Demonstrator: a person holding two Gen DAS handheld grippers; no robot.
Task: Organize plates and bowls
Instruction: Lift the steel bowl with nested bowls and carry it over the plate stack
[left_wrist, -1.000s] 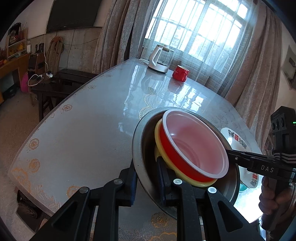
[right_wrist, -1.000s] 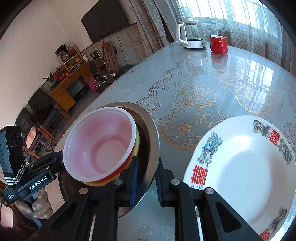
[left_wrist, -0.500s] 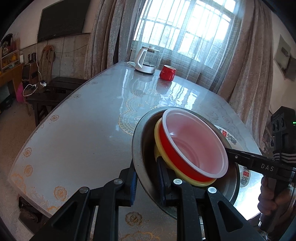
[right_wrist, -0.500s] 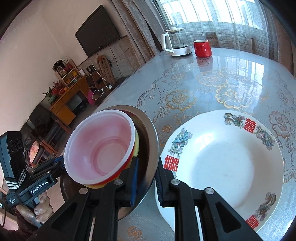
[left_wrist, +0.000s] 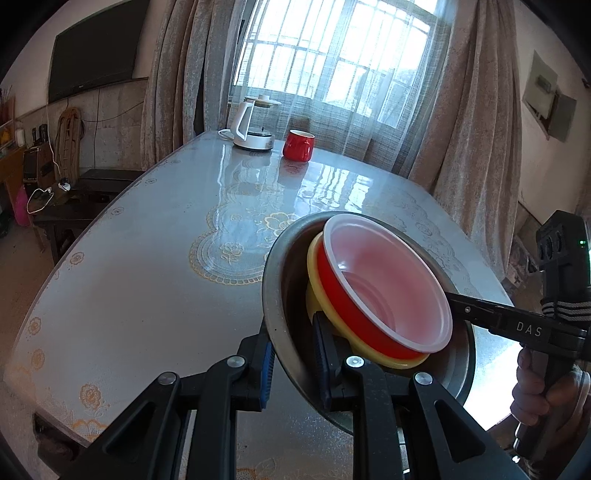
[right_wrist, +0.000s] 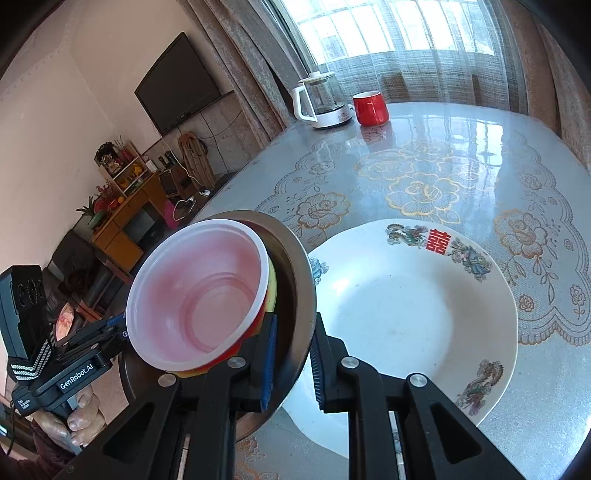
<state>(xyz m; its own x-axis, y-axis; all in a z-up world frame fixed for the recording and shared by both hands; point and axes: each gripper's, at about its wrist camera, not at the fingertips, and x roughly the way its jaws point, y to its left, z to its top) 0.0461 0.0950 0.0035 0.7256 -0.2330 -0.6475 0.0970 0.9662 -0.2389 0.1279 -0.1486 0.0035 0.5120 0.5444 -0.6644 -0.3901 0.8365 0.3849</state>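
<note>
A metal bowl (left_wrist: 280, 325) holds a yellow bowl (left_wrist: 314, 273) with a red plastic bowl (left_wrist: 384, 291) nested inside it. My left gripper (left_wrist: 293, 362) is shut on the metal bowl's near rim. My right gripper (right_wrist: 291, 362) is shut on the opposite rim of the metal bowl (right_wrist: 299, 291); the red bowl (right_wrist: 199, 295) shows beside it. Both hold the stack in the air, tilted, above the table. A white plate with red and floral print (right_wrist: 406, 317) lies on the table just right of and below the stack.
A white electric kettle (left_wrist: 255, 125) and a red mug (left_wrist: 298, 145) stand at the table's far end by the curtained window. The glass-topped table (left_wrist: 147, 280) has a lace-pattern cloth. A TV, shelves and a bench are off to the left.
Both grippers have carried the bowl stack back toward the near edge and higher. The white plate now lies fuller in the right wrist view, closer under the stack.
</note>
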